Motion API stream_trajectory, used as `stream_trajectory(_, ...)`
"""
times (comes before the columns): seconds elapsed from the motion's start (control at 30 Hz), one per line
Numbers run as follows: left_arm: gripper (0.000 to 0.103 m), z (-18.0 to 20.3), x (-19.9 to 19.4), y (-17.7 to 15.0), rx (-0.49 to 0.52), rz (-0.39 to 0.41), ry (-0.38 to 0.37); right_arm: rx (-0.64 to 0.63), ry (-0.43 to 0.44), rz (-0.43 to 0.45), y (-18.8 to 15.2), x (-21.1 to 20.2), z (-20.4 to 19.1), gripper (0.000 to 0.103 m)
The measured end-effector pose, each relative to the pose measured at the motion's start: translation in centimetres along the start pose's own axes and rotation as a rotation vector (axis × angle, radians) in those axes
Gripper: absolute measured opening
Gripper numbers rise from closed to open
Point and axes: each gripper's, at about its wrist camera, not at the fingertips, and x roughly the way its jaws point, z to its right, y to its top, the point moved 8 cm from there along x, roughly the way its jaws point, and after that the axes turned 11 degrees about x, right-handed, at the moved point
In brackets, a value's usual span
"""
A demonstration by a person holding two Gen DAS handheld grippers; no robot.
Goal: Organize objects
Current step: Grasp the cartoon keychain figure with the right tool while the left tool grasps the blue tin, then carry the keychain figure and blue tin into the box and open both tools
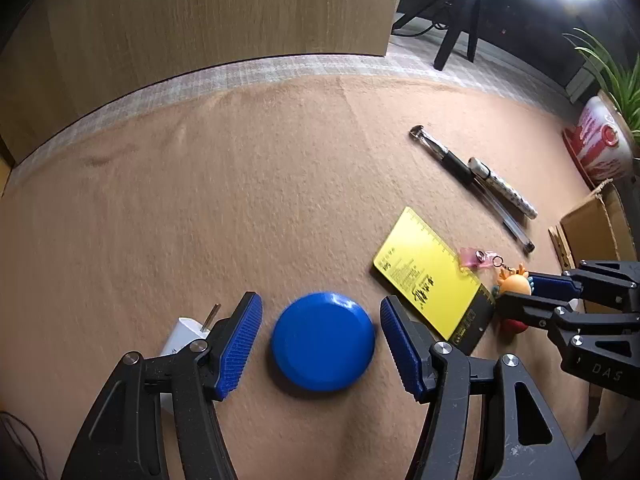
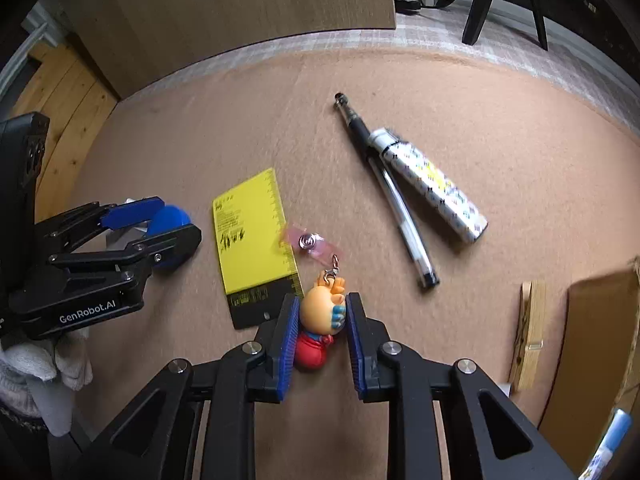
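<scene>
Your left gripper [image 1: 321,338] points down at the tan mat [image 1: 200,200]. Its blue pads stand apart, one on each side of the blue disc [image 1: 323,340]. The pads do not touch the disc, so this claw is released. The disc lies flat on the mat. A white plug [image 1: 180,334] peeks out just behind the left finger.

Your right gripper [image 2: 322,330] is clenched on the toy [image 2: 320,330]. The toy is a little orange figure with a red bottom. Both pads press on its sides. A small chain joins the toy to a pink tag [image 2: 310,242], and the tag lies partly on the edge of the yellow card [image 2: 250,236].

The card lies flat between your two grippers. Past it, a black pen [image 2: 384,188] and a white patterned tube [image 2: 432,186] lie side by side and touch at the far end. A cardboard box [image 2: 600,340] sits on the right, with a wooden clip [image 2: 528,336] just beside it.
</scene>
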Motion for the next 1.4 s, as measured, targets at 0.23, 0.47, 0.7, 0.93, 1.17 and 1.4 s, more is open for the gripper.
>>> stream_trajectory(0.23,0.054,1.1,-0.5,-1.5,0.025,0.013,0.011,0.029,0.030,0.006,-2.2,-0.5,0.5,0.021)
stream_trajectory(0.47,0.054,2.8,-1.6,-4.1,0.025,0.023,-0.012,0.028,0.037,0.021,-5.1,-1.4,1.7,0.021)
stream_trajectory(0.7,0.054,6.6,-3.0,-7.3,0.081,0.032,-0.007,-0.006,0.008,0.040,-8.1,-2.3,1.7,0.021)
stream_trajectory(0.93,0.054,10.6,-4.1,-10.5,0.170,0.046,0.038,-0.004,0.002,0.059,-10.9,-3.5,3.3,0.021)
stream_trajectory(1.17,0.056,11.4,-4.8,-11.7,0.138,0.087,0.056,0.043,-0.003,0.097,-12.4,-4.3,3.6,0.021)
stream_trajectory(1.4,0.054,11.3,-5.3,-11.9,0.082,0.077,-0.001,0.108,0.058,0.171,-12.8,-8.3,4.3,0.021)
